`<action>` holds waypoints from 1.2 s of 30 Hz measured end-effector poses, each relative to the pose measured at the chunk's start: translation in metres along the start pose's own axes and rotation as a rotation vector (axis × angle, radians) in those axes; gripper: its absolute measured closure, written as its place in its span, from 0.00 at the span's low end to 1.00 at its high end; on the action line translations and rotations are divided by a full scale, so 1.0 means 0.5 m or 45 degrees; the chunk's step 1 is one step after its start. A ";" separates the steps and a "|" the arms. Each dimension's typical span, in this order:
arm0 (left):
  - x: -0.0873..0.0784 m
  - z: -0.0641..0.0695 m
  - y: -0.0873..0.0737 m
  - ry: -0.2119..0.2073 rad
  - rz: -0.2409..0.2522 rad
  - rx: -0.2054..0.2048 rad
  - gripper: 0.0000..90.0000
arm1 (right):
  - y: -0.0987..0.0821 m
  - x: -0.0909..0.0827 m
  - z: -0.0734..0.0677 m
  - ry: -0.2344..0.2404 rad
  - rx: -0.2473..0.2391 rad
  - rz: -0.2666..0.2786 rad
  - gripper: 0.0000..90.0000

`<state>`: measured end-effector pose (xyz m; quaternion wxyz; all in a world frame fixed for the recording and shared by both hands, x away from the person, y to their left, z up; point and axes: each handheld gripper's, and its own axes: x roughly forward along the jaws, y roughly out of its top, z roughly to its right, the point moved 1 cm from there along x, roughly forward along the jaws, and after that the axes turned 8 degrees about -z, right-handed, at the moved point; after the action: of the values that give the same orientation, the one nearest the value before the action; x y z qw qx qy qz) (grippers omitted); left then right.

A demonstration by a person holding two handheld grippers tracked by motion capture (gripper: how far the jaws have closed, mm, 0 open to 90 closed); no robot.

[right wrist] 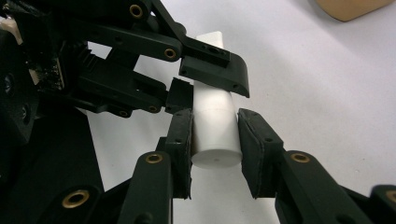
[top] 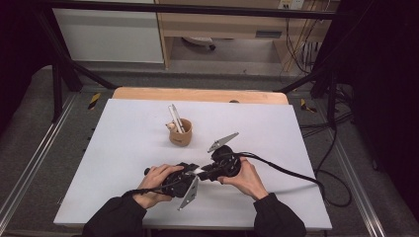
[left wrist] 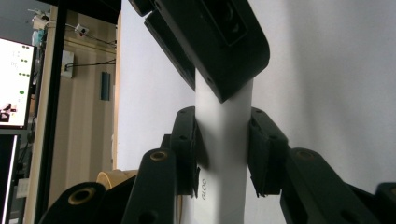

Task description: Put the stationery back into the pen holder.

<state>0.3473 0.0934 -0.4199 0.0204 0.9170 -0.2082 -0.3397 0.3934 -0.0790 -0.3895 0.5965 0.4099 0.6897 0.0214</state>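
Observation:
A short white stick point(top: 197, 171) with small grey print is held level just above the table's front middle, between both grippers. My left gripper point(top: 187, 178) is shut on one part of the stick point(left wrist: 223, 154), its pads point(left wrist: 187, 154) pressed on both sides. My right gripper point(top: 213, 170) is shut on the stick's other end point(right wrist: 215, 135), whose flat round face points at its camera. The two grippers meet almost tip to tip; the right one's jaw point(left wrist: 210, 42) crosses the stick just beyond my left pads.
A tan cup point(top: 180, 134) holding a silver pen point(top: 175, 117) stands behind the grippers at mid-table; its edge point(right wrist: 355, 7) shows in the right gripper view. The white tabletop point(top: 123, 148) spreads to both sides. Black cables point(top: 296, 175) trail right.

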 end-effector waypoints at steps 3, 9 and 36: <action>0.000 0.000 0.000 -0.003 -0.001 -0.008 0.74 | 0.000 0.000 0.000 -0.001 -0.001 0.009 0.74; 0.001 0.002 -0.010 -0.028 -0.030 -0.041 0.74 | -0.001 -0.013 -0.002 -0.012 -0.009 0.043 0.66; -0.004 -0.038 -0.085 -0.155 -0.035 -0.728 0.74 | -0.159 -0.061 0.111 -0.340 0.185 0.259 0.02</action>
<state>0.3734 0.1308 -0.4118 0.2610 0.8546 -0.0926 -0.4392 0.3958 -0.1752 -0.4220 0.6465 0.5185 0.5591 -0.0228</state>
